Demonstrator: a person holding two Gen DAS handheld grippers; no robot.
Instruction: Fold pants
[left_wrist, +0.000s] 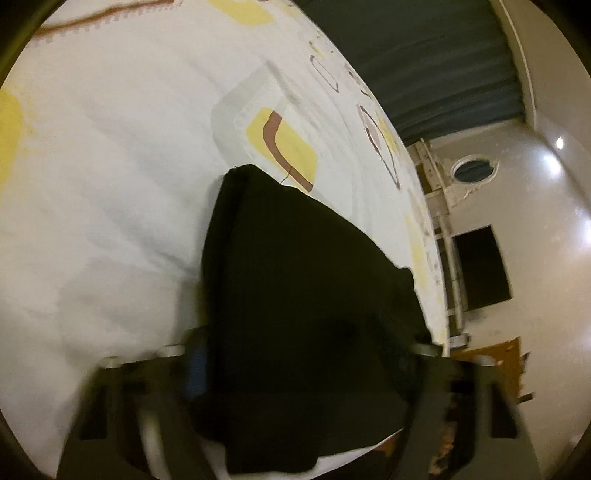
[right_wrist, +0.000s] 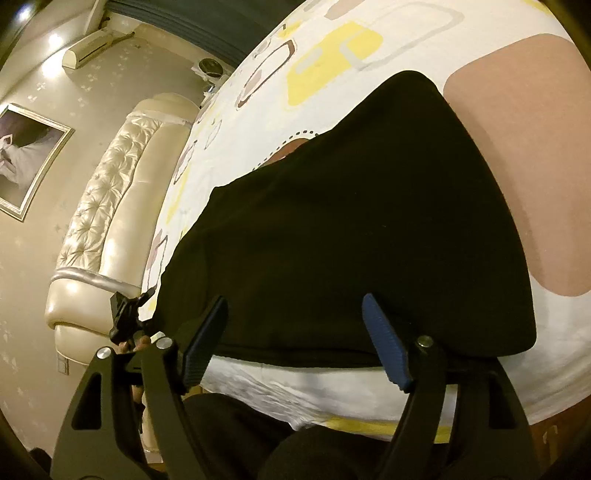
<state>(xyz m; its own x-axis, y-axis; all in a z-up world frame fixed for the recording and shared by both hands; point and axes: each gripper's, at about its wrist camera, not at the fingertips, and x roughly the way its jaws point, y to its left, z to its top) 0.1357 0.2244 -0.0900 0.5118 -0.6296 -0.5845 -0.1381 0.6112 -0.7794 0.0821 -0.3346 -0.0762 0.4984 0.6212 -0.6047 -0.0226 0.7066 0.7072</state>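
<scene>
Pants: the black pants (right_wrist: 351, 229) are lying on the patterned bed cover (right_wrist: 369, 44), already doubled into a thick bundle, with the near edge close to the edge of the bed.
Left gripper: the left gripper (left_wrist: 306, 365) is standing around the near end of the bundle, cloth between its fingers; the picture is blurred there, so one cannot tell if the pads are pressing.
Right gripper: the right gripper (right_wrist: 295, 328) is spread, its blue pads (right_wrist: 388, 350) hanging over the near hem and not squeezing it.
Step in hand: probably finishing or pressing a fold.
Doing it well: both grippers should be catching all layers together, keeping the edges lined up, and laying the cloth flat without dragging the cover.
Around: a padded headboard (right_wrist: 110, 221) and a framed picture (right_wrist: 29, 158) are standing well apart.
In the way: nothing is blocking; only the bed's edge is near.
</scene>
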